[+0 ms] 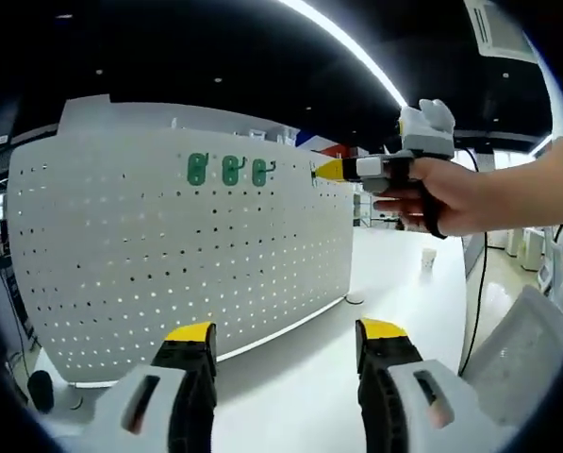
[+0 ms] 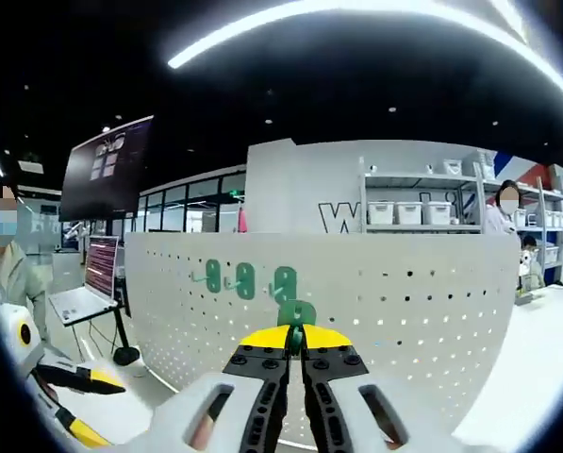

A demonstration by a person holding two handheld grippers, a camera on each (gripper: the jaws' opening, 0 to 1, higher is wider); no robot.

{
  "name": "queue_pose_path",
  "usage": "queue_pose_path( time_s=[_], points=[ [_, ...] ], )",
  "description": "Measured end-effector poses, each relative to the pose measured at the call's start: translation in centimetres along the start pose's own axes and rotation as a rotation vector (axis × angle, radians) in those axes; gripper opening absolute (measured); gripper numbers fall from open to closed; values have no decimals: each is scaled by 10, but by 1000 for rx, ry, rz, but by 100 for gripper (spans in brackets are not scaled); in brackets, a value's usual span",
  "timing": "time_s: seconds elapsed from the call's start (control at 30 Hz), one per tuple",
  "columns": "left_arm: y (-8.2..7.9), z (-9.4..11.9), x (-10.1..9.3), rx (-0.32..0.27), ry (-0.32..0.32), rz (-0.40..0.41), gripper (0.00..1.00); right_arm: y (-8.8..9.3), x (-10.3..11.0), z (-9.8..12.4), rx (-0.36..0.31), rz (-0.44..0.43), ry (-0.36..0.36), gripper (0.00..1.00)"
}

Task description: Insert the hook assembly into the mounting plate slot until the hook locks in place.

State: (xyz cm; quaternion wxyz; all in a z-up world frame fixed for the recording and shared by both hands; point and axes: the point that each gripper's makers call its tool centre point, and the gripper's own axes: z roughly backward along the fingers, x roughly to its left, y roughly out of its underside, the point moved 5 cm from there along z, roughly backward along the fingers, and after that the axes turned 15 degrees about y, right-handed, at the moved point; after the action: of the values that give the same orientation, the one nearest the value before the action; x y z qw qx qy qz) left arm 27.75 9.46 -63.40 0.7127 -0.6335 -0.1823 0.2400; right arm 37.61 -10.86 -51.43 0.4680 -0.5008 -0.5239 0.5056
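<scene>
Overhead, light strips (image 2: 356,14) cross white pegboard (image 1: 121,264).

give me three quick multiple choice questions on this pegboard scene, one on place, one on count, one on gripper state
1. Where do the green hooks sit on the pegboard?
A near its top edge
B near its bottom edge
C on the floor

2. In the left gripper view, how many green hooks are on the board?
A one
B three
C six

3. The right hand-held gripper is
A wide open
B shut on a green hook
C shut on a cup

Answers: 1 A, they hang in the top rows. 2 B, three in a row. 3 B, yellow tips pinch a green piece.
</scene>
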Motion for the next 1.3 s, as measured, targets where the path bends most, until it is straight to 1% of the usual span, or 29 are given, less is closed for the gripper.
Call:
queue_pose_path(
  time_s=[0.2, 0.3, 0.4, 0.5, 0.57, 0.67, 0.83, 1.07, 1.1, 1.3],
  points=[
    [2, 4, -3, 4, -4, -4, 61, -8, -7, -17, -34, 9, 39, 2],
    [2, 6, -3, 0, -8, -1, 61, -10, -10, -25, -39, 8, 52, 2],
    [3, 8, -4, 1, -14, 0, 61, -13, -9, -31, -61, 41, 58, 2],
    [4, 10, -3, 8, -21, -3, 61, -12, -8, -39, -53, 49, 67, 2],
    [5, 13, -3, 4, -26, 4, 61, -13, -8, -42, -60, 52, 71, 2],
    [6, 16, -2, 9, -33, 4, 60, -15, -8, -47, -68, 45, 80, 2],
    [8, 24, 3, 7, -56, 25, 60, -14, -8, -57, -60, 32, 89, 2],
    [9, 30, 7, 9, -73, 30, 60, -11, -9, -63, -54, 42, 96, 2],
    [9, 30, 7, 9, -74, 32, 59, -11, -10, -64, -49, 30, 99, 2],
    [10, 32, 8, 12, -80, 38, 59, -7, -11, -68, -39, 25, 101, 2]
  ],
)
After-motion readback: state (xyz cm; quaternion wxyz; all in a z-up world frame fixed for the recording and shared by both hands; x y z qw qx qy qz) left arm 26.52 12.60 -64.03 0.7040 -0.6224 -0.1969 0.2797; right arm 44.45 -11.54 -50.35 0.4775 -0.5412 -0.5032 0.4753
